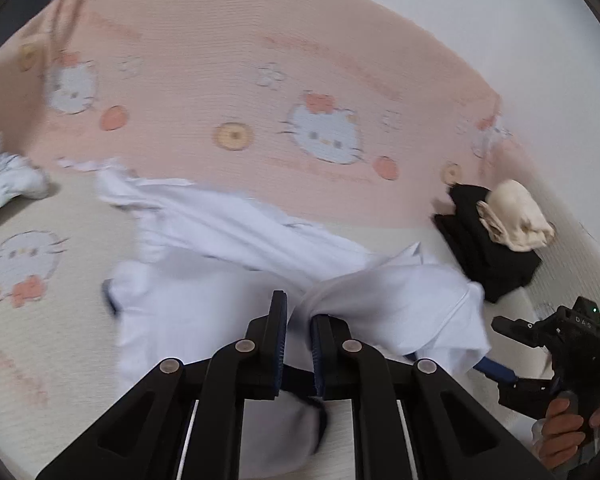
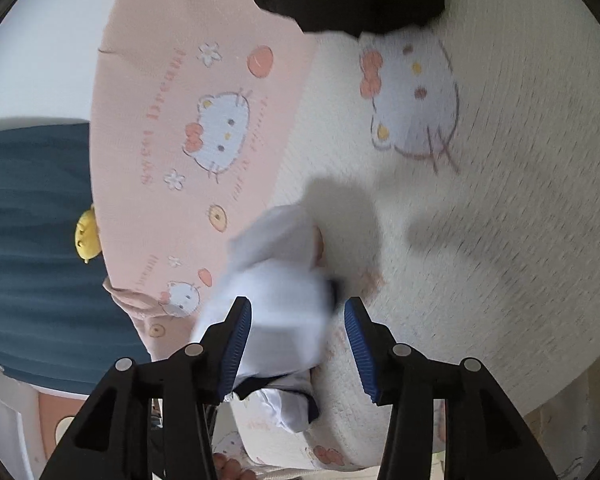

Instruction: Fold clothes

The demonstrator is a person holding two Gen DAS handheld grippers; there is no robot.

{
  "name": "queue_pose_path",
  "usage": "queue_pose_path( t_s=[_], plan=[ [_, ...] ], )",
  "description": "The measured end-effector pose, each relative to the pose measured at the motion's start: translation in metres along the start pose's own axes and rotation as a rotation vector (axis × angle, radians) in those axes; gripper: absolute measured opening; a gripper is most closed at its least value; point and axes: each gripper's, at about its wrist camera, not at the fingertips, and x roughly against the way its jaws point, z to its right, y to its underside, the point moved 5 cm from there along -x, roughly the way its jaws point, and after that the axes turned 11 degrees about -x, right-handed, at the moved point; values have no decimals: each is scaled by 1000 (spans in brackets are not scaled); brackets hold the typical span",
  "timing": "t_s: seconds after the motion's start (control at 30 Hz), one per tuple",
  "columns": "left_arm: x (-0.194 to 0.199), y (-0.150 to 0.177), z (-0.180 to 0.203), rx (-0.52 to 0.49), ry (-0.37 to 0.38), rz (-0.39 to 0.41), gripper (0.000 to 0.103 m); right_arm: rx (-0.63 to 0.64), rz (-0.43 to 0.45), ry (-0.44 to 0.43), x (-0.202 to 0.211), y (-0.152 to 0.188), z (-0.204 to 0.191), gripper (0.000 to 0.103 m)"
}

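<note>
The left claw (image 1: 299,320) has its fingers nearly together with a fold of the white shirt (image 1: 228,240) bunched between the blue pads, so it looks clamped on the cloth. The right claw (image 2: 298,320) stands wide apart, with the white shirt (image 2: 276,292) lying between and under its fingers; the left pad seems to brush the cloth, but nothing is pinched. In the left view the right claw (image 1: 500,364) sits at the shirt's far edge, a hand (image 1: 568,428) on its handle.

The shirt lies rumpled on the cat-print bedding (image 1: 204,92), partly lifted and not flat. Both views are blurred, so the seams are hard to read. To fold well, each claw should hold a matching edge or corner and keep the cloth taut and level.

Beyond, a black folded garment (image 1: 488,248) carries a cream one (image 1: 516,220), and a patterned cloth (image 1: 4,176) lies at the left edge
</note>
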Motion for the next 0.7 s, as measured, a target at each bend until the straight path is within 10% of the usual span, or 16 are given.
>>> queue_pose_path(
  t_s=[0.23, 0.43, 0.7],
  plan=[
    [-8, 18, -33, 65, -31, -61, 9, -33, -12, 40, -36, 6, 0, 61],
    [-13, 38, -46, 122, 11, -110, 9, -96, -31, -117, -57, 14, -17, 69],
    [-20, 57, -60, 203, 79, -190, 10, 121, -57, 70, -97, 28, -41, 69]
  ],
)
